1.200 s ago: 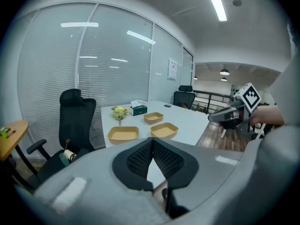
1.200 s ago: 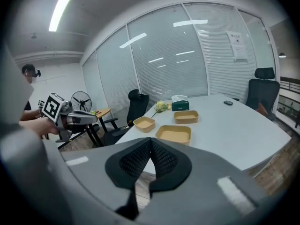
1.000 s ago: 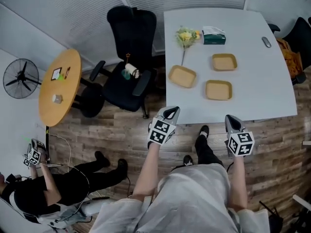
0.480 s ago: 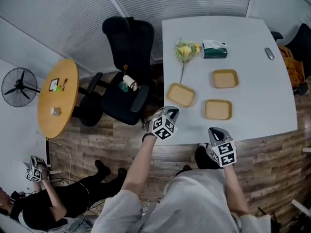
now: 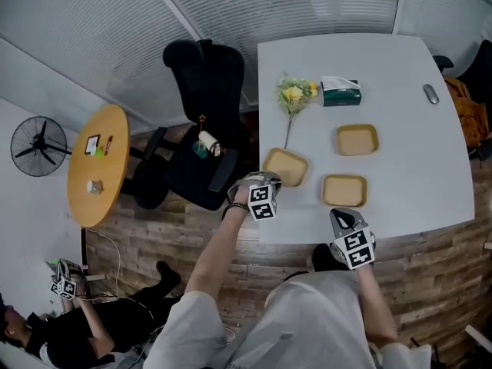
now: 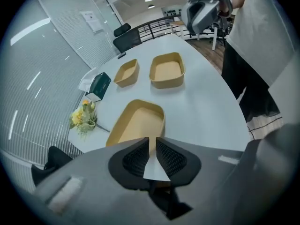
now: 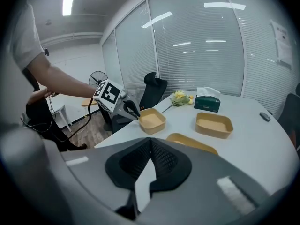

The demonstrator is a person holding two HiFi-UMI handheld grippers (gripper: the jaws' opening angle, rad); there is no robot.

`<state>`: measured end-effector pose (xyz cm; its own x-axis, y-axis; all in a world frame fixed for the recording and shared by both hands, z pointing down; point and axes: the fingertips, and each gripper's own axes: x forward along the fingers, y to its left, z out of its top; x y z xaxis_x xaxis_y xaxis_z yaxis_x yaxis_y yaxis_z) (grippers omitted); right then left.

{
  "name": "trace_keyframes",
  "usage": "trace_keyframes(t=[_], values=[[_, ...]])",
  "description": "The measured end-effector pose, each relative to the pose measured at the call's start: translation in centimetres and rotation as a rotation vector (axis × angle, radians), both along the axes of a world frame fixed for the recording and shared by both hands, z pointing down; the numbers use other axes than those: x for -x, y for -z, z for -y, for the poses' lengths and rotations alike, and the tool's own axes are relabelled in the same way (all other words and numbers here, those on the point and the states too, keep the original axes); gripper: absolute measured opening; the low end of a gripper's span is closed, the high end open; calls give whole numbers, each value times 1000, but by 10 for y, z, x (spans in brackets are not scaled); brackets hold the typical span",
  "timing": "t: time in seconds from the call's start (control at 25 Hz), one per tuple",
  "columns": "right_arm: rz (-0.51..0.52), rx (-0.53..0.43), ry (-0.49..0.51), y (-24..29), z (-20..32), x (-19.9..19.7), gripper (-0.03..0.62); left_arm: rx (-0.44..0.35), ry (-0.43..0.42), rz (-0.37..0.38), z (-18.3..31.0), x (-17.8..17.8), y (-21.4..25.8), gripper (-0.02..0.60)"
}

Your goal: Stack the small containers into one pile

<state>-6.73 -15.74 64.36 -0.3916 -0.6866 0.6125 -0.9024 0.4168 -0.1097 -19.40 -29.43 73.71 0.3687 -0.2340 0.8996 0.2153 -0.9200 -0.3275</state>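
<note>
Starting with the three small containers: none is nested yet, and all sit apart on the white table. The nearest container lies close to the table's left edge. The middle container is near the front edge, and the far container is beyond it.

My left gripper is right at the nearest container's rim. Its jaws are parted by only a narrow slit, and the tan wall shows through it. I judge nothing is pinched yet. My right gripper hangs just off the table's front edge, short of the middle container, with its jaws pressed together on nothing.

The slim gap is my main worry. A jaw could butt the rim instead of straddling it, and that would shove the light tray toward the flowers or skew it. Since it sits so near the edge, a careless tug toward me could drag it off the table. A pinch on one thin wall may also let it tip when lifted. Then it would catch on the next container's rim rather than drop inside. My right gripper would have to spread before it could help.
</note>
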Motion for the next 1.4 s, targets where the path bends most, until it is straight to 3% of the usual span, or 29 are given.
trace_keyframes(t=[0.12, 0.24, 0.52, 0.64, 0.76, 1.16, 1.4], values=[[8, 1, -7, -2, 9, -14, 0, 15, -100, 101, 2, 5, -11, 77], [55, -10, -21, -1, 20, -23, 0, 26, -140, 199, 9, 14, -24, 77], [95, -36, -33, 4, 33, -34, 0, 58, -227, 301, 12, 13, -39, 73], [116, -32, -33, 2, 32, -36, 0, 80, -211, 293, 10, 7, -41, 29], [136, -43, -29, 5, 37, -37, 0, 84, -163, 287, 9, 3, -38, 26], [170, -21, -67, 7, 59, -39, 0, -23, -97, 200, 2, -36, 6, 25], [166, 0, -155, -1, 58, -54, 0, -50, -97, 111, -17, -77, 28, 25]])
